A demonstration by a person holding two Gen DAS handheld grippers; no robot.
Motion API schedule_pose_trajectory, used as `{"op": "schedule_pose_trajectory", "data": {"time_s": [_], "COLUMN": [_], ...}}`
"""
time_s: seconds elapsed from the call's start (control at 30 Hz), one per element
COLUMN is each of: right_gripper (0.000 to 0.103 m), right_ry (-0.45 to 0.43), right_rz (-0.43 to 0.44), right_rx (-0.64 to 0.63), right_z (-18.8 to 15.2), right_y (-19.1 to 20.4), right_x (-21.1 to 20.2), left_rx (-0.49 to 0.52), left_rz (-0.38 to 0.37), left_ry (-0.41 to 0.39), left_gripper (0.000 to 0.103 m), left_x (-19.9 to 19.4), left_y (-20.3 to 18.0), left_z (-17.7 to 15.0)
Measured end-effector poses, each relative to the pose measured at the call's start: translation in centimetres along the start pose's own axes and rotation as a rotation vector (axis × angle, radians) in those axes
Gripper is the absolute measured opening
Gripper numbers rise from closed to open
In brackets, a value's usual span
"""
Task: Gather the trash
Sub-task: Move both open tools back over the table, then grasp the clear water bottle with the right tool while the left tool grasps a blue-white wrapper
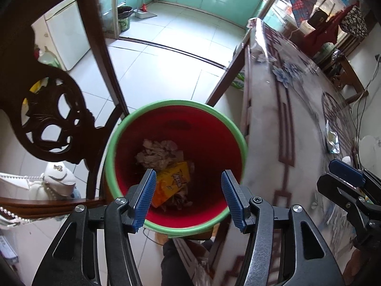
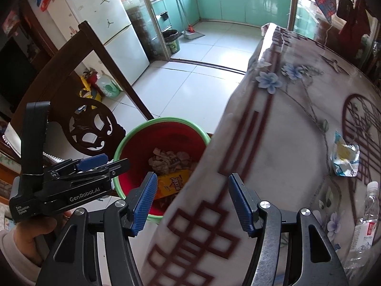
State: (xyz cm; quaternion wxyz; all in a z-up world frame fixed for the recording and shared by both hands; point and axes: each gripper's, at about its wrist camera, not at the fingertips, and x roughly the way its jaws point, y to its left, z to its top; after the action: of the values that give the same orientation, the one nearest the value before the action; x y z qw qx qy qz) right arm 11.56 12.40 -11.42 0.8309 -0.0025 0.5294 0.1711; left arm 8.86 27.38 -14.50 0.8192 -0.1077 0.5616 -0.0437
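Note:
A red trash bin with a green rim [image 1: 114,147] stands on the floor beside the table; it also shows in the right wrist view [image 2: 123,140]. Inside lie crumpled paper [image 1: 157,152] and a yellow snack packet [image 1: 171,181]. My left gripper [image 1: 187,199] is open and empty, right above the bin. My right gripper [image 2: 190,202] is open and empty over the table edge. A crumpled blue and yellow wrapper [image 2: 344,158] lies on the table, far right of my right gripper. It shows in the left wrist view too [image 1: 332,140].
A dark carved wooden chair [image 1: 54,109] stands left of the bin. The table has a flowered cloth [image 2: 273,143]. A clear plastic water bottle [image 2: 364,224] stands at the table's right. A fridge [image 2: 107,31] and a second bin [image 2: 171,39] are further back.

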Motion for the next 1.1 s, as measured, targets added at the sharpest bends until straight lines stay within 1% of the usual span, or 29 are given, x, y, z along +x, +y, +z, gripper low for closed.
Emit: {"op": "schedule_pose_trajectory", "data": {"time_s": [0.23,0.4,0.47,0.53,0.7,0.83,0.9,0.97,1.1], "right_gripper": [0.061,0.061,0.061,0.061,0.061,0.062,0.062,0.062,0.062], "right_ry": [-0.003,-0.01,-0.017,-0.028,-0.055,-0.052,-0.036,-0.012,0.025], "right_rz": [-0.013,-0.036,-0.061,-0.105,-0.211,-0.277,-0.277,-0.258,-0.17], "right_rx": [0.042,0.084,0.096,0.117,0.213,0.27,0.307,0.34,0.39], "right_z": [-1.6,-3.1,-3.8,-4.6,-6.8,-9.0,-10.0,-10.8,-12.0], "right_y": [-3.9,-8.0,-9.9,-12.6,-20.0,-25.3,-27.5,-29.2,-31.3], "right_x": [-1.5,-2.9,-3.7,-4.7,-7.7,-9.3,-9.4,-9.1,-8.0], "left_rx": [0.038,0.072,0.088,0.105,0.164,0.199,0.21,0.226,0.266], "left_rz": [-0.014,-0.024,-0.027,-0.03,-0.04,-0.043,-0.05,-0.061,-0.065], "left_ry": [0.01,0.017,0.02,0.021,0.026,0.016,0.013,0.007,0.001], "left_gripper": [0.056,0.058,0.058,0.058,0.061,0.068,0.07,0.072,0.074], "left_x": [0.4,0.7,0.9,1.1,1.5,1.6,1.7,1.9,2.6], "left_y": [-4.0,-7.6,-9.2,-10.9,-14.9,-18.1,-19.8,-21.9,-25.5], "left_z": [-0.7,-1.4,-1.7,-2.0,-2.4,-2.6,-2.6,-2.3,-1.5]}}
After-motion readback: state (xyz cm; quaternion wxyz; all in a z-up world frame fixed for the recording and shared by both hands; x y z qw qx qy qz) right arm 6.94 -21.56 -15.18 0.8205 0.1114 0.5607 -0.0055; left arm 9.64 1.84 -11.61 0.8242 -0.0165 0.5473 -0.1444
